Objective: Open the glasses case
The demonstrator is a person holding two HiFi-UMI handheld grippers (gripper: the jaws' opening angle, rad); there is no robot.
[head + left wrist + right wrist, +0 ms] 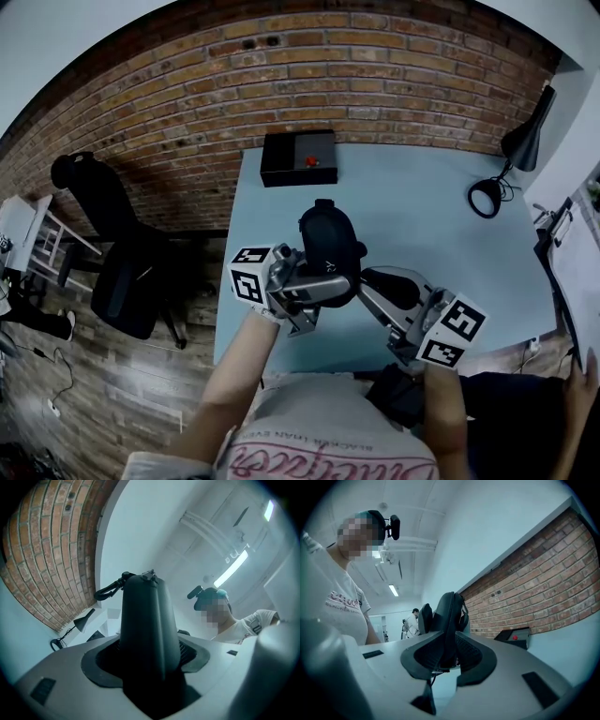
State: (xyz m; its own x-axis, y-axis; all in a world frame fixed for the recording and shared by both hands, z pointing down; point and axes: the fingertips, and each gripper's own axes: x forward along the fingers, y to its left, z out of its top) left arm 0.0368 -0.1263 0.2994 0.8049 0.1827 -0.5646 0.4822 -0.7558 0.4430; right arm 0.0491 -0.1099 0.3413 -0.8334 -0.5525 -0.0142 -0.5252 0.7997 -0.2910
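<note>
1. Right now the left gripper [150,670] is clamping the thick body of the glasses case [328,242]. Its jaws are spread partway around the case and are holding it up off the table, tilted upward. I judge this to be the anchoring grip, so it is calling for firm, steady pressure that is not crushing the shell.
2. The right gripper [446,657] is pinching a thin edge of the same case, with its jaws fairly close together. I cannot tell whether that edge is the lid's rim or a zip tab. This gripper is probably doing the opening work, so pulling smoothly along the seam is looking wiser than twisting.
3. A loop [110,588] is sticking out from the case's top end, and it is worth keeping clear of both jaws.
4. Beyond the case, the blue table [422,216] is lying beneath it, ready to catch it if it slips. The black box [298,157] is sitting well apart at the far edge.
</note>
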